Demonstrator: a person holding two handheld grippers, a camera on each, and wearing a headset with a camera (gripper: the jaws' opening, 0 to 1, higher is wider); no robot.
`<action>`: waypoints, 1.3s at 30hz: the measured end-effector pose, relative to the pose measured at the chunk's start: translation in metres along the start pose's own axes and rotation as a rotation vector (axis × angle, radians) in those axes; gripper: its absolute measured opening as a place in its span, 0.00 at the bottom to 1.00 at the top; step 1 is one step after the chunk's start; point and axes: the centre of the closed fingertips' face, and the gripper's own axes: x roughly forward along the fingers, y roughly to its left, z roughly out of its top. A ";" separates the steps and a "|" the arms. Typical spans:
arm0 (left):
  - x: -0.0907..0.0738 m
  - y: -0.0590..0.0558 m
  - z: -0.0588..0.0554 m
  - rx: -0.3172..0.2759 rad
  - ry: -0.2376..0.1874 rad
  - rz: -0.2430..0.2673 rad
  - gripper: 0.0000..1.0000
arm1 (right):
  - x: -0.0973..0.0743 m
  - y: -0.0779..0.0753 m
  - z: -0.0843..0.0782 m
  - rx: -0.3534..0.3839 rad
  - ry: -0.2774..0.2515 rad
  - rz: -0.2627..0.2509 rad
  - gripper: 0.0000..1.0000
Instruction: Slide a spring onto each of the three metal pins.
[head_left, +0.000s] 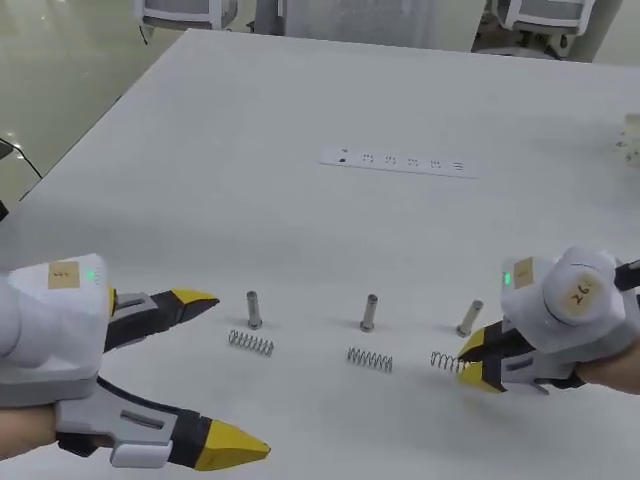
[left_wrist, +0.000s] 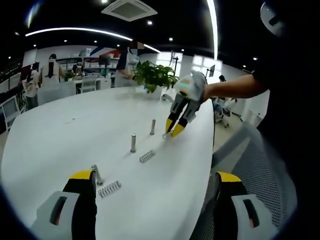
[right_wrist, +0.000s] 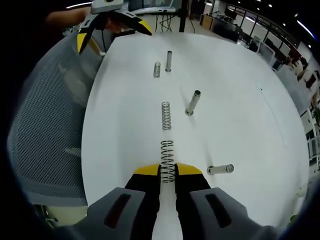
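The right hand-held gripper (head_left: 478, 362) is reaching down to the white surface (head_left: 300, 150) and pinching the near end of the rightmost thin wire coil spring (right_wrist: 168, 157). Its jaws are standing narrow, with the coil's last turns sitting between the yellow tips, as the right gripper view is showing. The rest of that spring is lying flat on the surface, pointing away along the line of the jaws. Gripping it by one end is leaving the far end free, which I judge is meant for threading over a pin's top. Just beside it, the rightmost short grey metal pin (head_left: 469, 318) is standing on its base, bare.

The middle metal pin (head_left: 370, 312) and the leftmost metal pin (head_left: 253, 310) are also standing upright and bare. Each is having its own spring lying just in front of it: the middle spring (head_left: 369, 359) and the leftmost spring (head_left: 250, 343). This pairing is keeping one spring ready near each pin. None is threaded yet, so the task is only beginning.

The left hand-held gripper (head_left: 225, 375) is hovering above the surface to the left of the row, its jaws spread wide, holding nothing and touching nothing. It is probably waiting to steady a pin or take the leftmost spring.
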 end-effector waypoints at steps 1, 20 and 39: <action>0.002 -0.002 0.000 -0.001 0.007 -0.012 0.94 | -0.001 0.002 0.003 -0.006 -0.005 0.002 0.08; 0.062 -0.033 0.006 0.072 0.062 -0.201 0.75 | -0.005 0.030 0.030 -0.070 -0.038 0.046 0.08; 0.097 -0.046 0.027 0.076 -0.032 -0.251 0.46 | -0.017 0.048 0.064 -0.129 -0.100 0.063 0.08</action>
